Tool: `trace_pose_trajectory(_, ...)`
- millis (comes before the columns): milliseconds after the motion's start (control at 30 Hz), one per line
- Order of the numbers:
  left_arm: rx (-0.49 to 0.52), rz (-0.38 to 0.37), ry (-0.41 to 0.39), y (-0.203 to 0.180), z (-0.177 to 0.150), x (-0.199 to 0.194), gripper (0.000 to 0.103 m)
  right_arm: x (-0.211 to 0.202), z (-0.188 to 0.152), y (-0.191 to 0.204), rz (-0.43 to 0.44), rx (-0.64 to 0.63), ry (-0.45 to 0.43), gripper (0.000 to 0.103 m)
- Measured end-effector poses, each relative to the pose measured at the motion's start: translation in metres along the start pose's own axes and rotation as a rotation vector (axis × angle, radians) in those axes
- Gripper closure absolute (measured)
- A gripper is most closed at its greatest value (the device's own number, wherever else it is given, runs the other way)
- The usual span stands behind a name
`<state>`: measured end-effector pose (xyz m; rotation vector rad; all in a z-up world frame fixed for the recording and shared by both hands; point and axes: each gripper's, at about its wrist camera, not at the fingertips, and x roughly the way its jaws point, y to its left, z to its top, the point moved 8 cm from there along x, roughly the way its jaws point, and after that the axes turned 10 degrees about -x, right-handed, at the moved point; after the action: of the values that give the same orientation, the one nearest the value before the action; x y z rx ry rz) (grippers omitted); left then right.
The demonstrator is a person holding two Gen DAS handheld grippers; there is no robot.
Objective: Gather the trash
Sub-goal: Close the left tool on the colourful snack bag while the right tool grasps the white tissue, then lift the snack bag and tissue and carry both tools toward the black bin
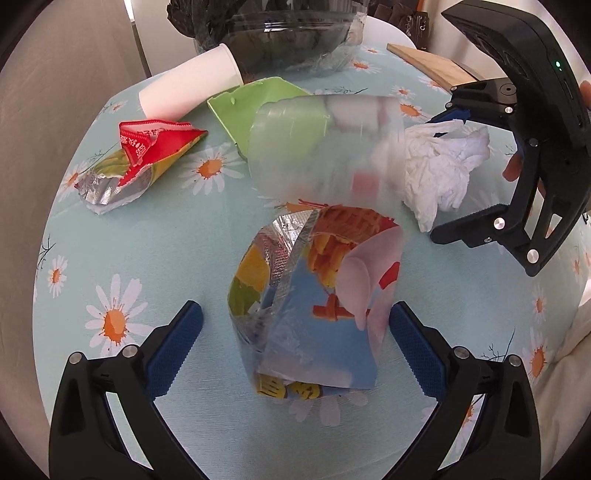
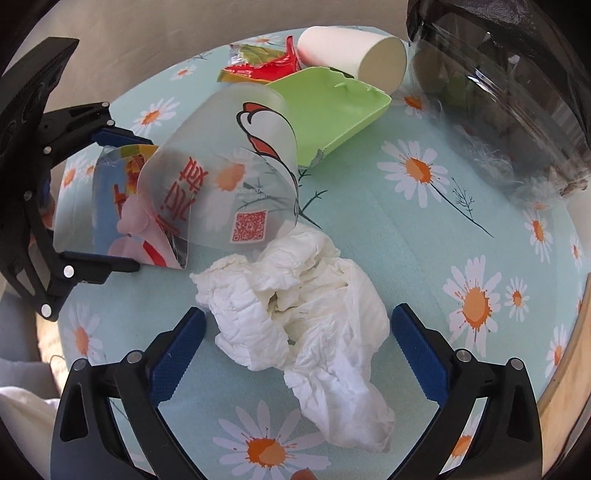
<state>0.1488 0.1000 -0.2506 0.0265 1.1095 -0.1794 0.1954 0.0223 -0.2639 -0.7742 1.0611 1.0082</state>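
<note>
Trash lies on a daisy-print table. My left gripper [image 1: 295, 339] is open around a blue and orange snack wrapper [image 1: 310, 295], its fingers either side and apart from it. A clear plastic film [image 1: 317, 147] curls just beyond. My right gripper [image 2: 297, 343] is open around a crumpled white tissue [image 2: 303, 306], also seen in the left wrist view [image 1: 443, 166]. The right gripper shows in the left wrist view [image 1: 443, 173], the left gripper in the right wrist view [image 2: 129, 203]. A black trash bag [image 1: 280, 33] stands at the far edge.
A red snack wrapper [image 1: 136, 162], a white paper cup [image 1: 192, 85] on its side and a broken green plastic tray [image 1: 251, 107] lie beyond the film. A wooden board [image 1: 436, 62] sits at the back right. The table edge [image 2: 561, 369] is near on the right.
</note>
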Motion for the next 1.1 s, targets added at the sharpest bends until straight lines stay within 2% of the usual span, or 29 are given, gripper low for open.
trace_pose_trajectory(300, -0.094, 0.039, -0.065, 0.003, 0.002, 0.002, 0.004, -0.005, 0.002, 0.005, -0.017, 0.013, -0.068, 0.006)
trace_pose_trajectory(467, -0.115, 0.043, -0.093, 0.005, 0.001, 0.001, 0.004, -0.008, -0.006, 0.004, -0.031, 0.027, -0.093, 0.007)
trace_pose_trajectory(567, -0.119, 0.045, -0.084, 0.004, 0.001, 0.001, 0.004, -0.009, -0.010, 0.004, -0.045, 0.047, -0.098, 0.009)
trace_pose_trajectory(633, -0.132, 0.056, -0.074, 0.003, 0.001, 0.001, 0.004, -0.013, -0.015, 0.005, -0.050, 0.059, -0.111, 0.028)
trace_pose_trajectory(700, -0.141, 0.063, -0.070, 0.003, 0.001, 0.002, 0.005, -0.019, -0.015, 0.004, -0.055, 0.082, -0.116, 0.063)
trace_pose_trajectory(767, -0.140, 0.061, -0.069, 0.001, 0.001, 0.000, 0.010, -0.023, -0.019, -0.003, -0.054, 0.106, -0.104, 0.073)
trace_pose_trajectory(867, -0.140, 0.057, -0.073, -0.003, 0.002, -0.005, 0.025, -0.028, -0.029, -0.009, -0.049, 0.141, -0.100, 0.076)
trace_pose_trajectory(1100, -0.131, 0.071, -0.091, -0.008, -0.002, -0.010, 0.035, -0.055, -0.064, -0.011, -0.118, 0.248, -0.145, 0.076)
